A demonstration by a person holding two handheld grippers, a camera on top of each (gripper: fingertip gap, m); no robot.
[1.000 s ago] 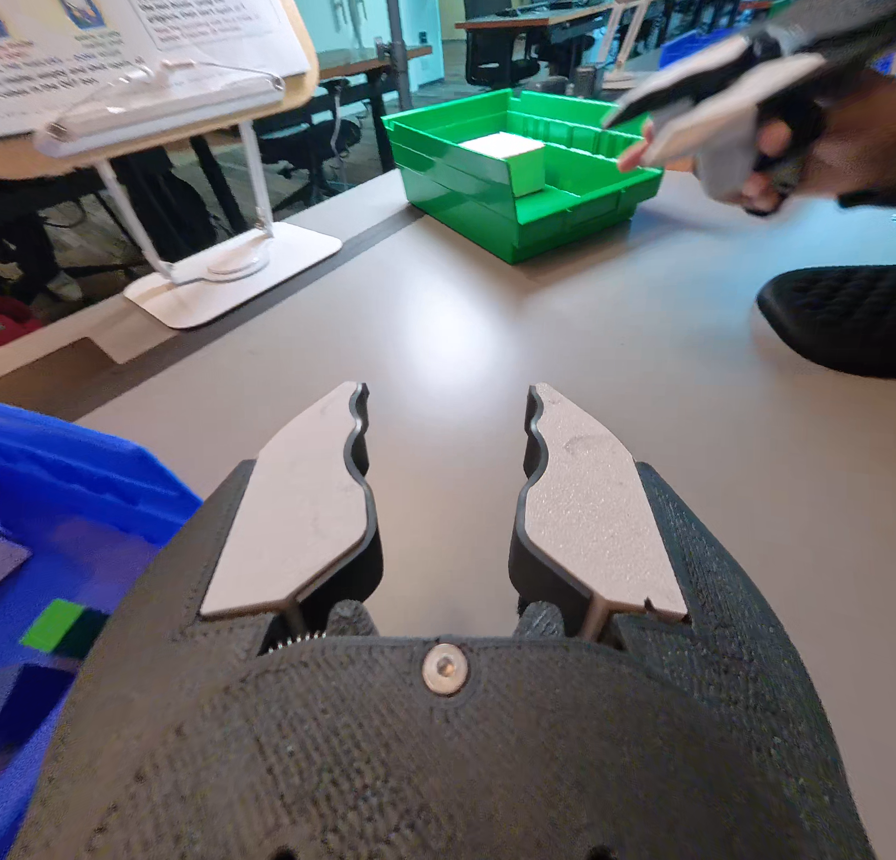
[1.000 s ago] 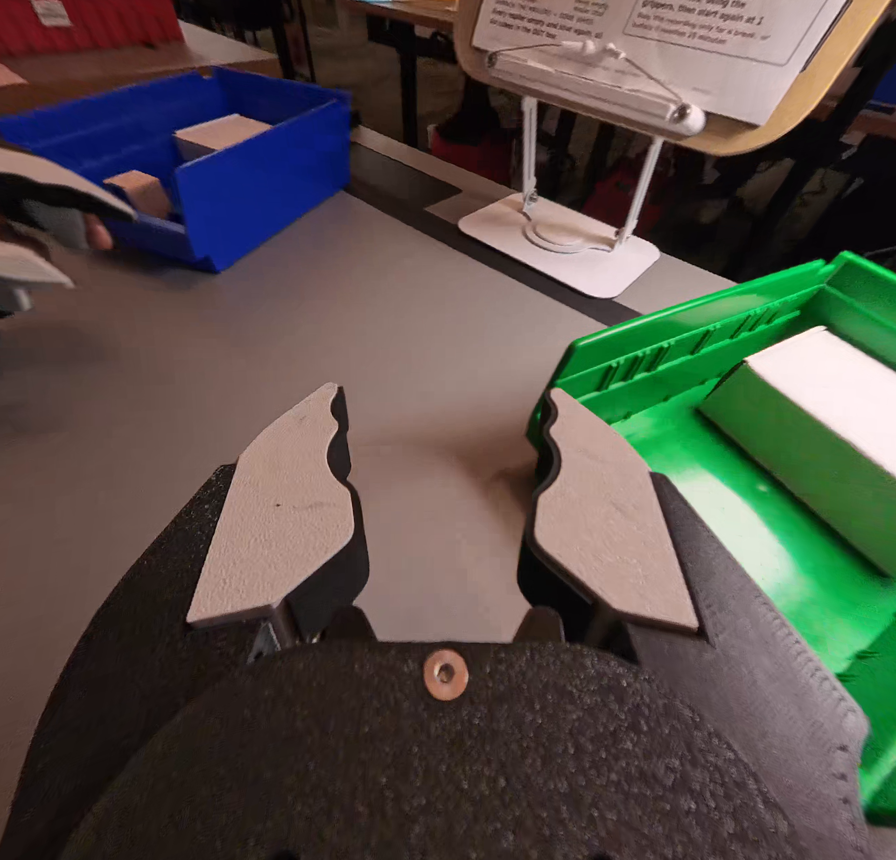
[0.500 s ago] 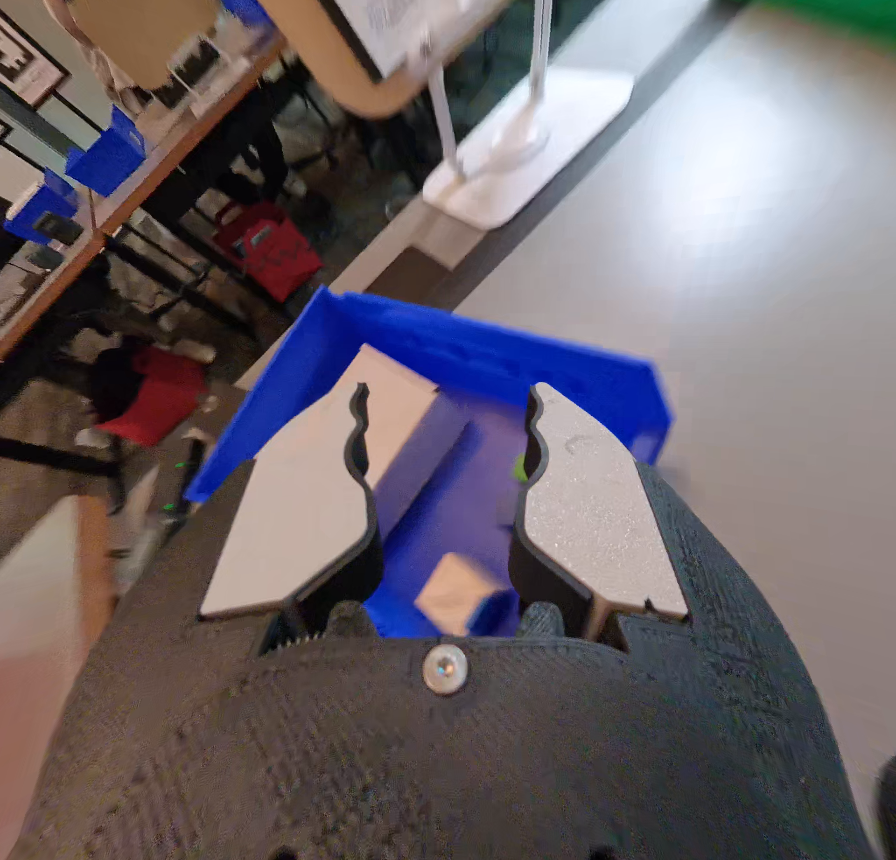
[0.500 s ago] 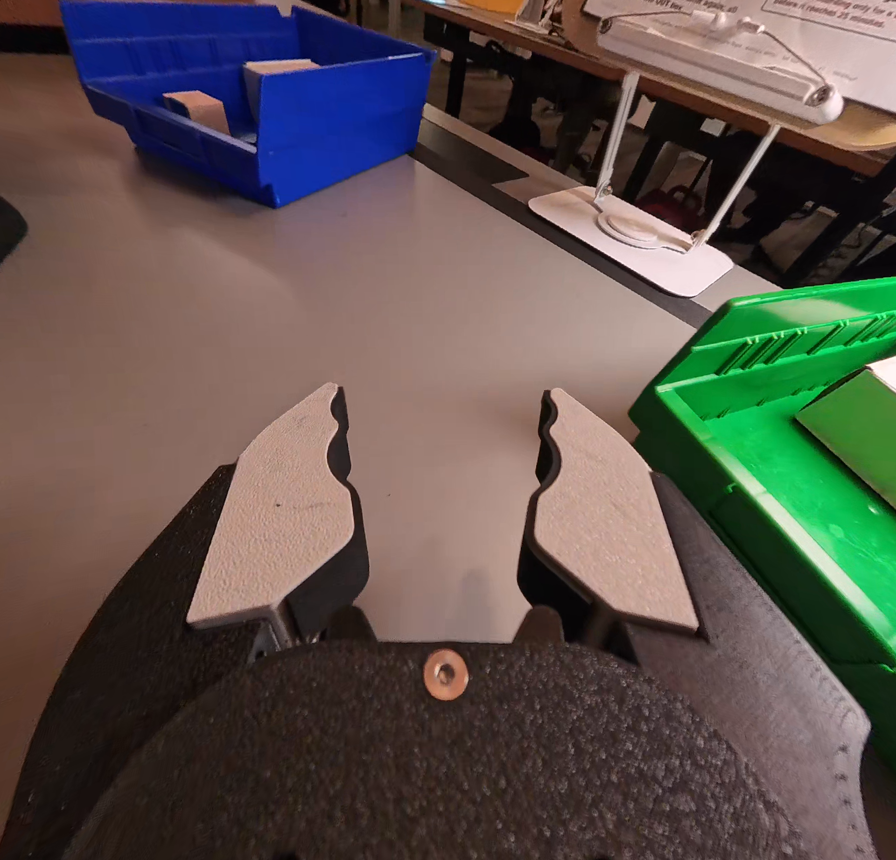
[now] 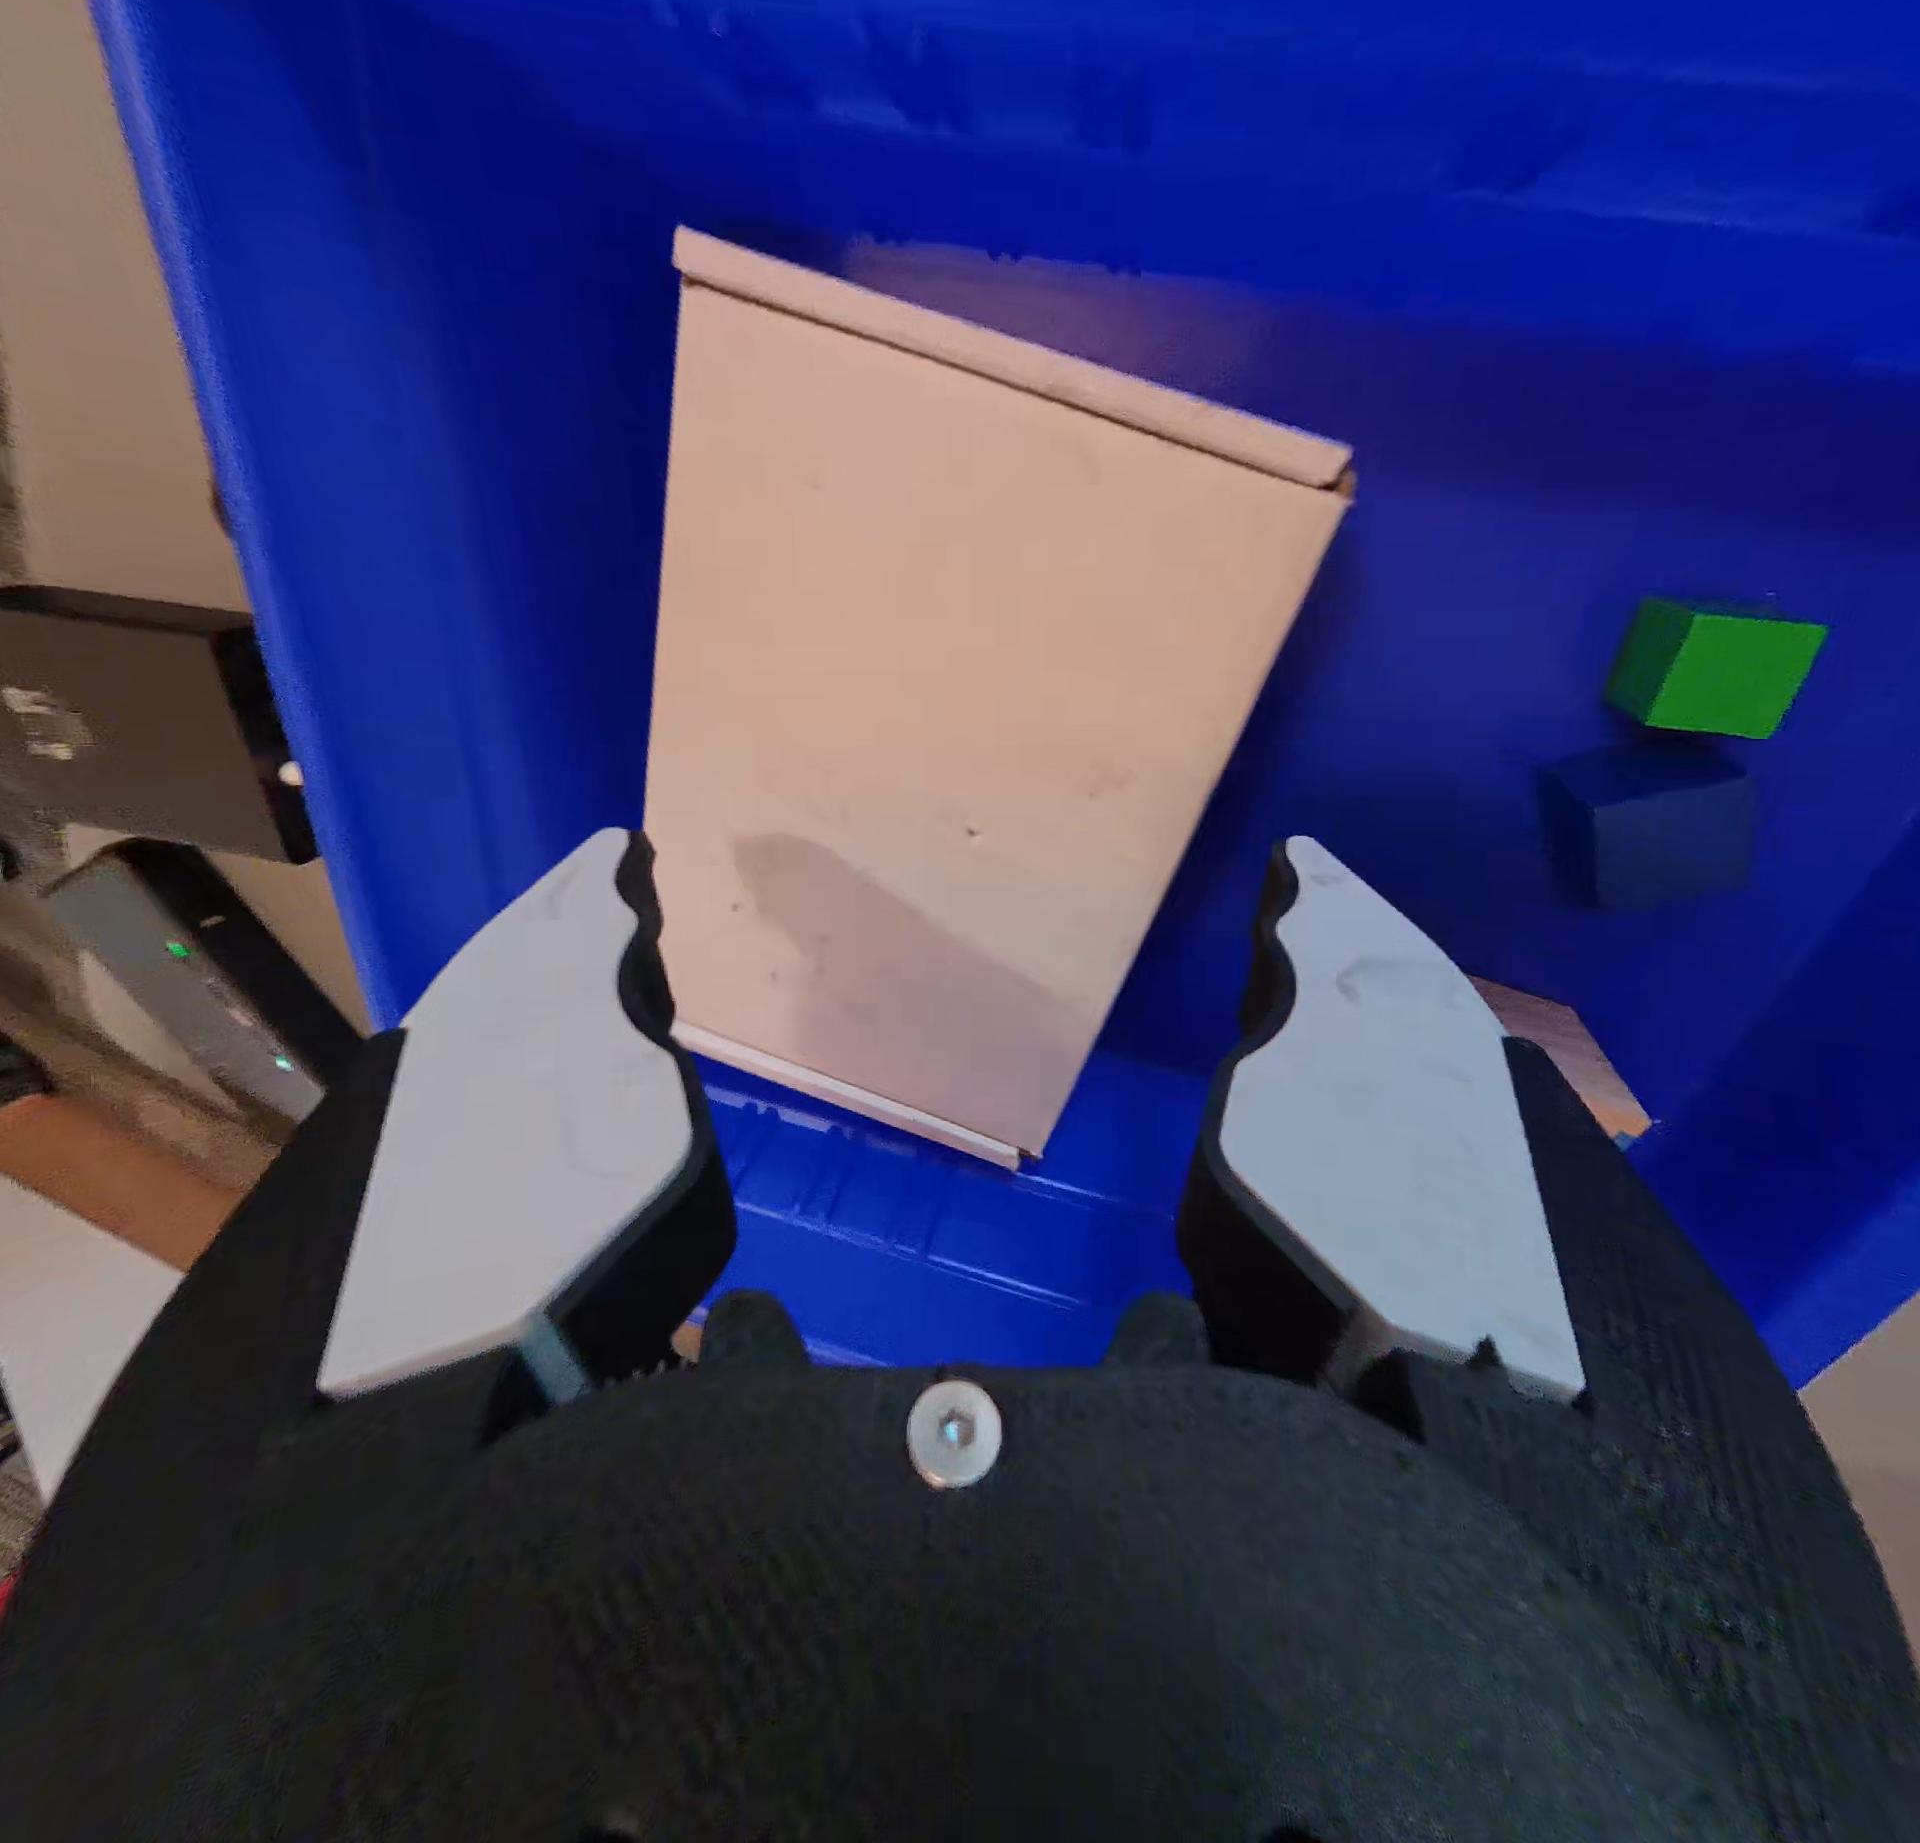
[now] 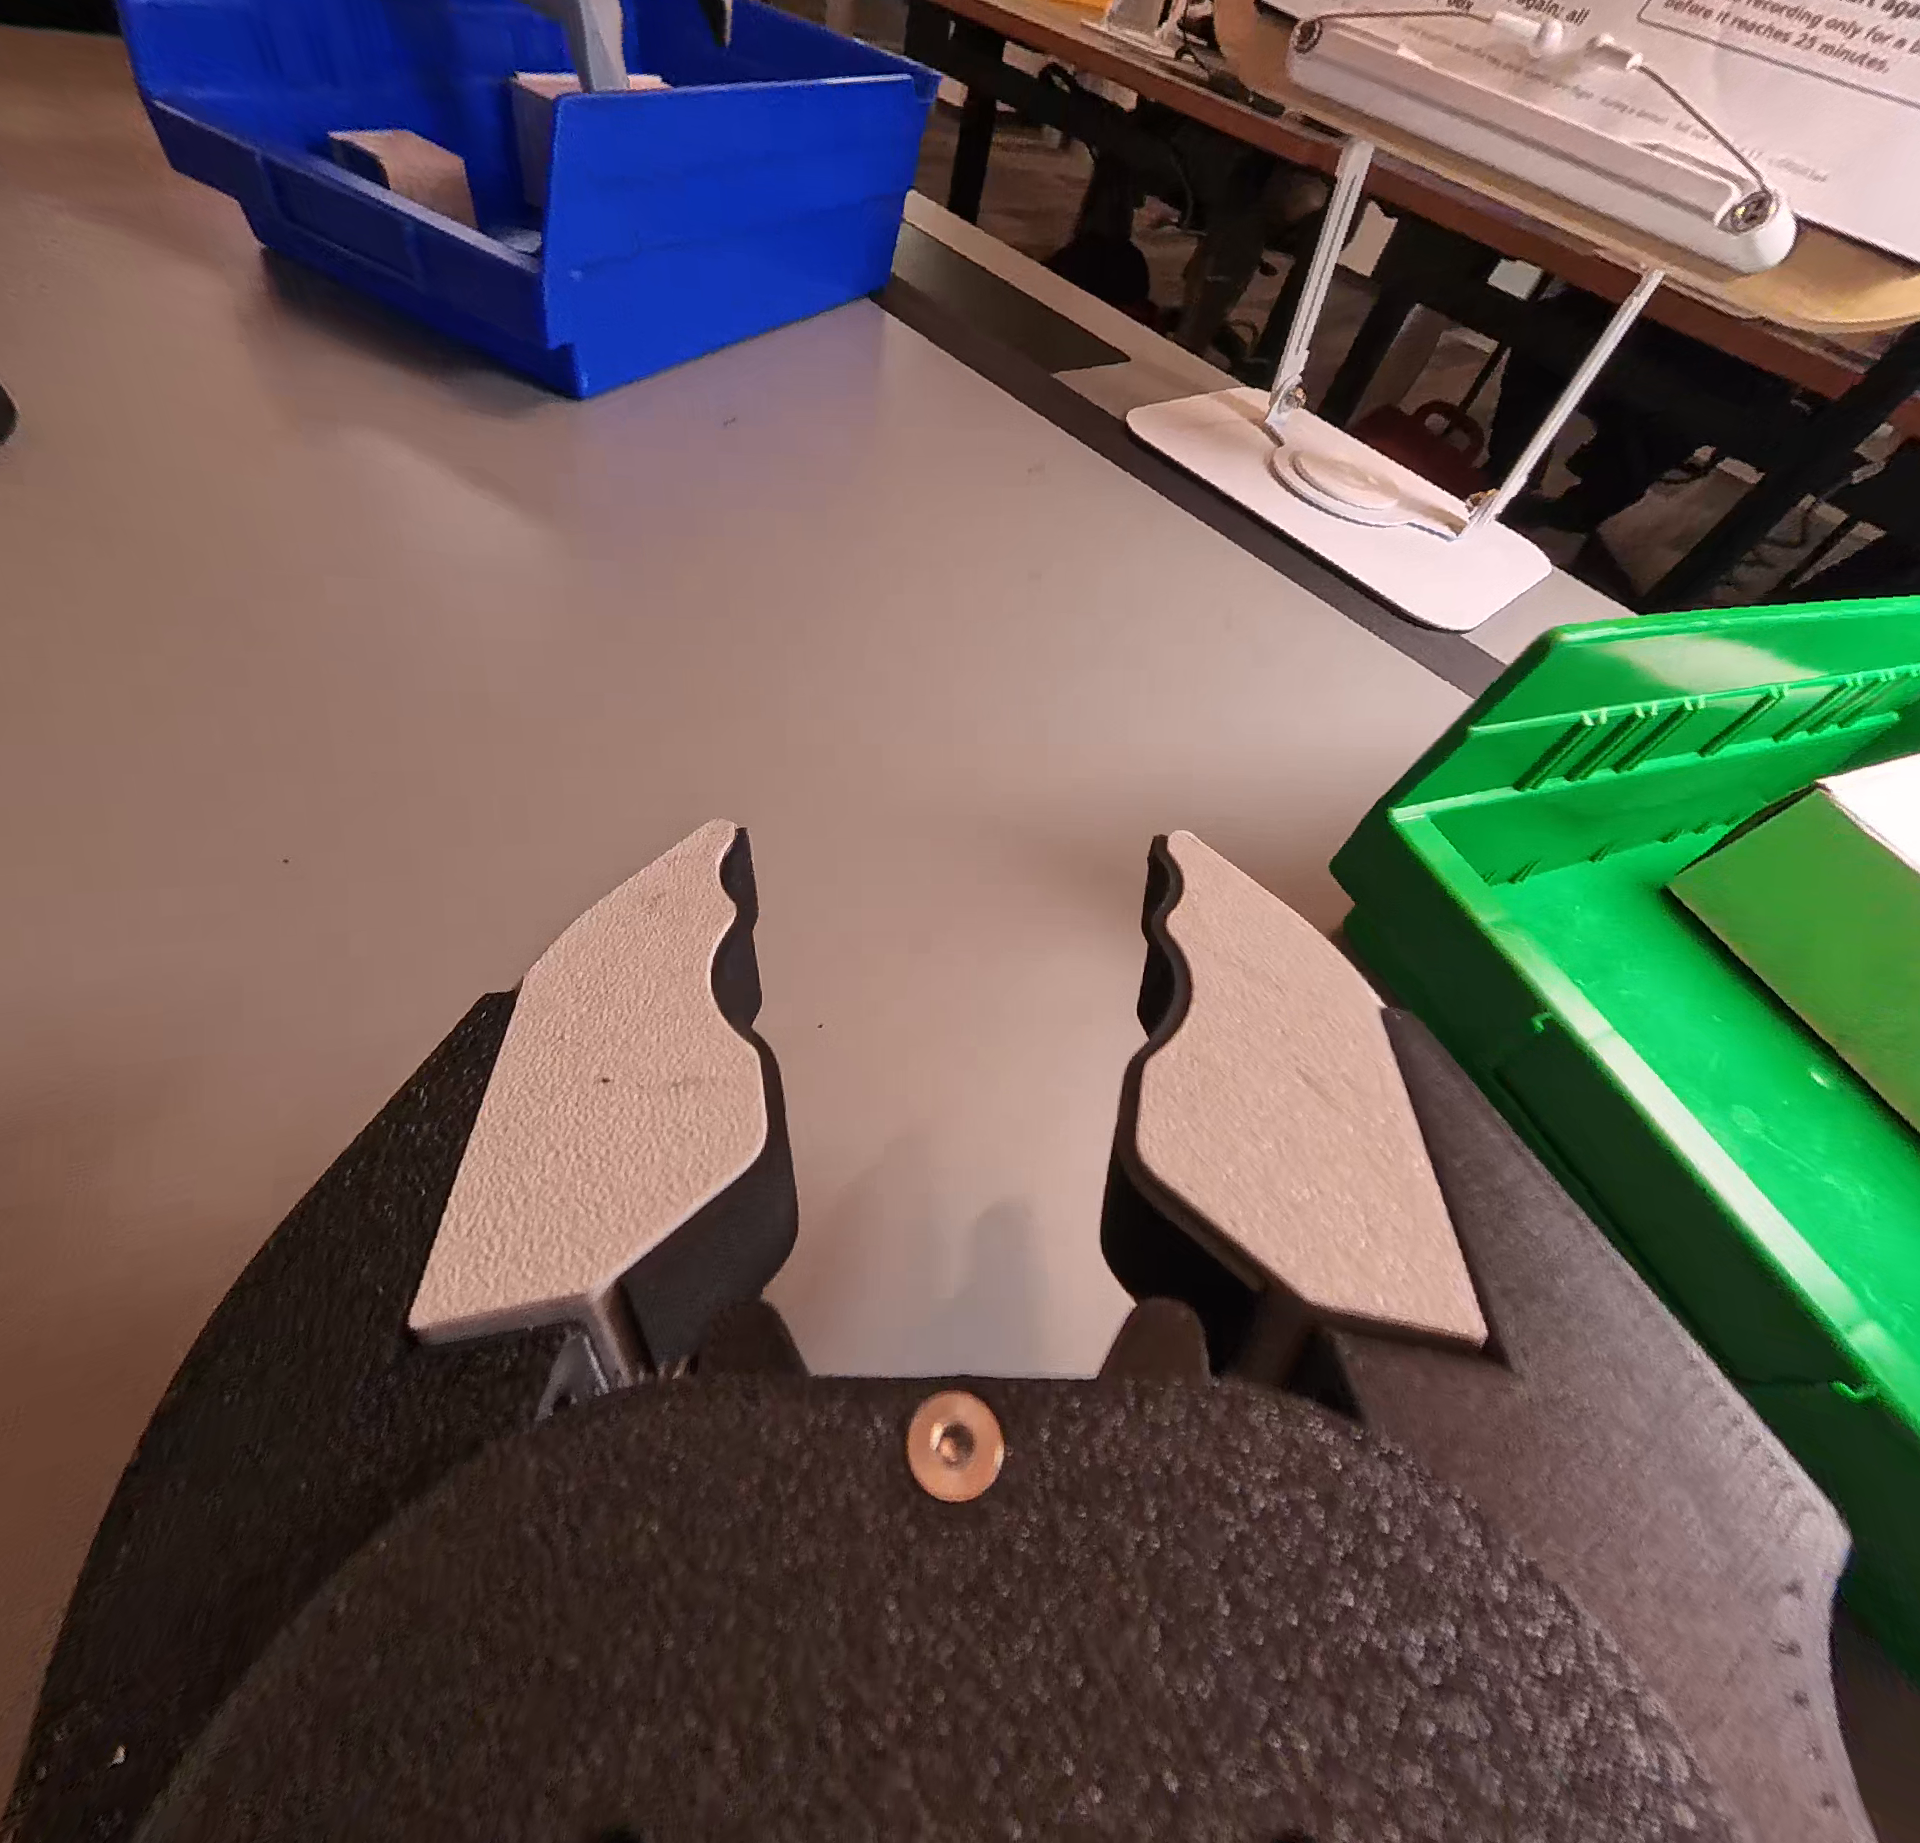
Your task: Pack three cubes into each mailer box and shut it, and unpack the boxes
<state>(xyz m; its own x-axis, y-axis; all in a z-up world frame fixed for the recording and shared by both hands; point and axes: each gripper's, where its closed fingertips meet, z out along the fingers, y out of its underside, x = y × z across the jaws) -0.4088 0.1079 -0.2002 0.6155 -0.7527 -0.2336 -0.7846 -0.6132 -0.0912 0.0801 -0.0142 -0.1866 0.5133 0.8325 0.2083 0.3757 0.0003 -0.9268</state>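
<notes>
Mailer box (image 5: 966, 692), flat closed beige cardboard, lies in the blue plastic bin (image 5: 1351, 183) toward its left wall, a bit askew to the bin's sides. Left gripper (image 5: 951, 926) hangs right above it w/ jaws wide open, holding nothing; left jaw tip overlaps the box's near-left corner in view, right jaw tip sits off past its right edge. Contact w/ the lid can't be told.

Probably the pick-up step. To do it well: turn the wrist to match the box's skew, straddle the short width, go lower, close on the side walls, not the lid flap.

Green cube (image 5: 1714, 676) and dark blue cube (image 5: 1647, 832) sit near the bin's right wall, well clear.

Right gripper (image 6: 951, 936) is idle over bare grey worktop (image 6: 623, 598), jaws open and empty, just beside the green plastic bin (image 6: 1558, 962).
</notes>
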